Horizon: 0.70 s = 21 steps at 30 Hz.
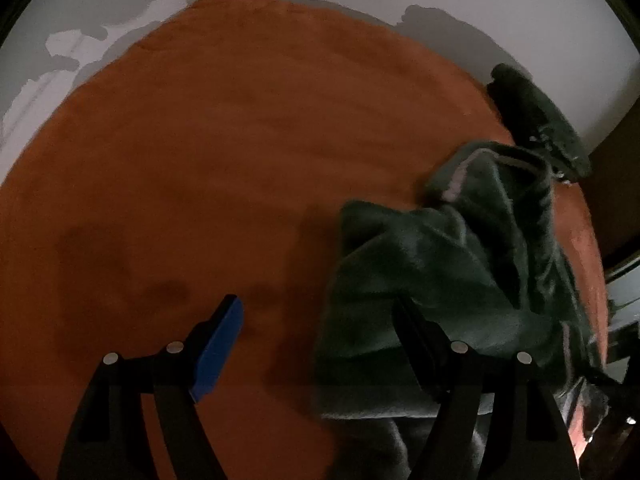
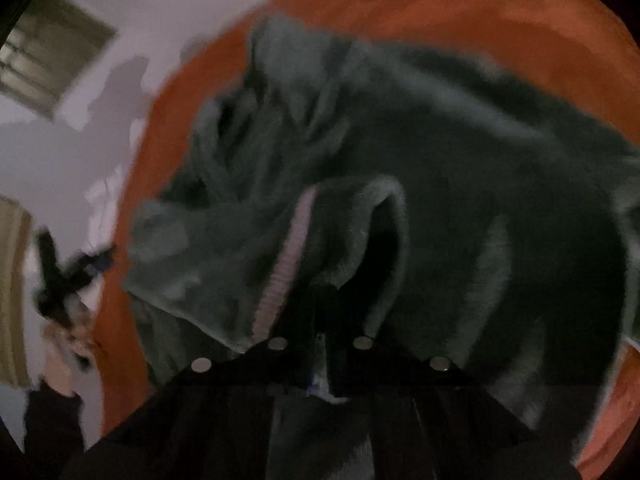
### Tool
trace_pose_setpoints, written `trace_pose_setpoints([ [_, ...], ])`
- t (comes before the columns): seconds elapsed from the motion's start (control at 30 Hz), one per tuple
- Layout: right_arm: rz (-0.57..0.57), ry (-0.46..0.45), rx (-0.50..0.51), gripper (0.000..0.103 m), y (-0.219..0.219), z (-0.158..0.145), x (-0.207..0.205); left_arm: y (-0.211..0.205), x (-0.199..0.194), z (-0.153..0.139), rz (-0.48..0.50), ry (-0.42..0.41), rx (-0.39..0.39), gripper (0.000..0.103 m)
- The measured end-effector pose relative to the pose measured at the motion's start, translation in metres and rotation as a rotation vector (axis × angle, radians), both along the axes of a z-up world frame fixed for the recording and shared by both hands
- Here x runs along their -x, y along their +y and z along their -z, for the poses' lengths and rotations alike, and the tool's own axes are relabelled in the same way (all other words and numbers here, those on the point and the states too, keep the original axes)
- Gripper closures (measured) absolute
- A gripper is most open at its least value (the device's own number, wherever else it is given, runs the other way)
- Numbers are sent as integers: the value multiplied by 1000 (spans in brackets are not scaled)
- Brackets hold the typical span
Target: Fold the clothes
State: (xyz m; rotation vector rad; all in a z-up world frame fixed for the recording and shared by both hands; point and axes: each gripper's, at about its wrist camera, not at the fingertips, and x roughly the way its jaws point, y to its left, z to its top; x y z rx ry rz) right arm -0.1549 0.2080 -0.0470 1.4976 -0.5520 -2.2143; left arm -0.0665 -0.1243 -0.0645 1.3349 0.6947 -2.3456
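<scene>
A: What's the left gripper [image 1: 318, 344] doing?

B: Its jaws stand wide apart over the orange blanket [image 1: 200, 160], gripping nothing; the blue-padded finger [image 1: 218, 348] is above bare blanket, the other finger just over the edge of the dark green fleece garment [image 1: 452, 264].

A: And that garment?

B: It lies crumpled on the blanket's right side, a pale zipper strip [image 2: 286, 264] showing.

A: The right gripper [image 2: 320, 312]?

B: Jaws drawn together, apparently pinching the fleece beside the zipper, though the picture is blurred.

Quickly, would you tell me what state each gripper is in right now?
Left gripper: open, holding nothing.
Right gripper: shut on the green garment.
</scene>
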Motion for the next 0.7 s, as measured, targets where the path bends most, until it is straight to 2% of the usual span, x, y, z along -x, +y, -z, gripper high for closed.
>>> trace_pose_setpoints([
  [0.07,34,71,23,100,30,-35,-15,7,5,-2,24,13,-8,25],
  [0.13,69,100,-11,100,49,-50,-29,8,0,-9,52,19,0,25],
  [0.2,104,94,-27,100,65,-51,-36,11,-2,-14,61,10,22,25],
  [0.23,117,89,-39,100,72,-50,-37,11,-7,-21,62,7,18,25],
  [0.37,182,75,-51,100,101,-44,-41,12,-10,-13,63,-12,-25,25],
  [0.57,151,98,-83,100,101,-42,-49,11,-5,-15,82,-36,-23,25],
  [0.63,198,91,-78,100,106,-52,-57,9,-1,-14,93,-39,-32,25],
  [0.7,256,152,-58,100,111,-72,-69,10,-2,-11,96,-60,-19,25],
])
